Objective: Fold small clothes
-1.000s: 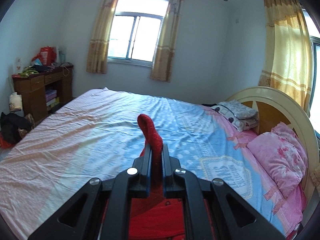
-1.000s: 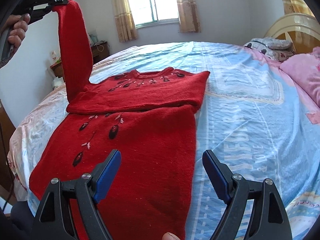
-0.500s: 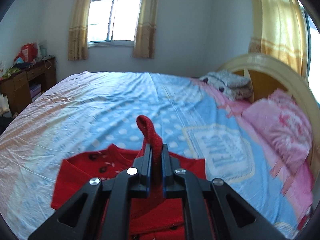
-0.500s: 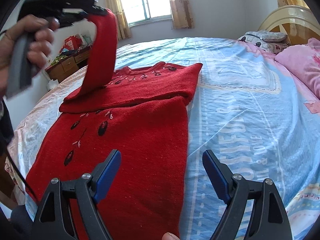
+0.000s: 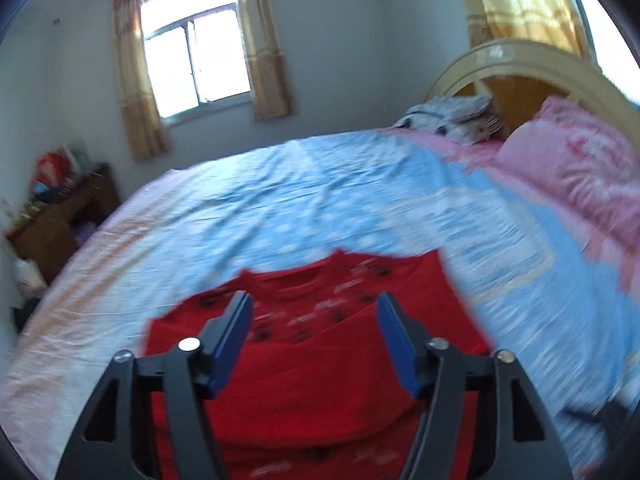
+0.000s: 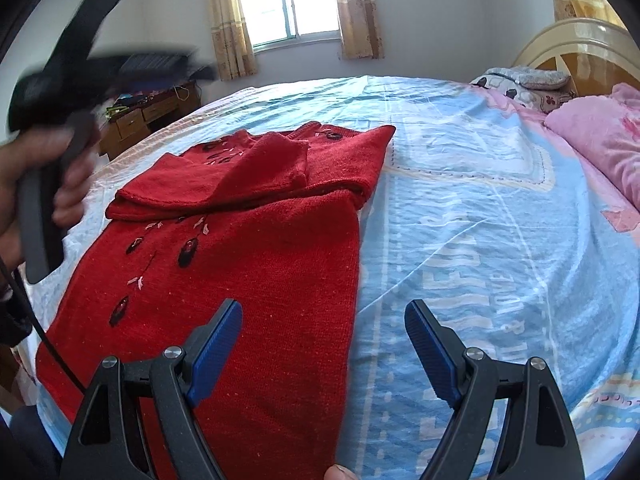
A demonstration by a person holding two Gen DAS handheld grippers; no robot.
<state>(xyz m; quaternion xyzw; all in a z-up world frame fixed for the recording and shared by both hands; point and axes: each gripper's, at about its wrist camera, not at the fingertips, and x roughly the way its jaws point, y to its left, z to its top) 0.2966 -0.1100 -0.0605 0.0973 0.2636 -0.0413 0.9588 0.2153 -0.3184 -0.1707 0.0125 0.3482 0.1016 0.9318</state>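
Observation:
A red knitted sweater (image 6: 240, 264) with dark embroidered flowers lies flat on the blue and pink bed sheet (image 6: 480, 240), its right side folded in. One sleeve (image 6: 240, 172) lies loose across the chest, near the collar. In the blurred left wrist view my left gripper (image 5: 314, 320) hovers above the sweater (image 5: 320, 368); its jaws are opening and nothing is between them. A hand (image 6: 36, 168) holds that gripper at the upper left of the right wrist view. My right gripper (image 6: 324, 314) stands open and empty over the sweater's lower right edge.
A pink pillow (image 6: 600, 148) and a folded grey blanket (image 6: 528, 80) lie at the curved headboard (image 6: 580, 40) on the right. A cluttered wooden desk (image 6: 148, 114) stands beyond the bed's left side, under a curtained window (image 6: 294, 4).
My left gripper came down towards the bed and opened, letting go of the red sleeve, which now lies across the sweater's chest. The right gripper has stayed where it was.

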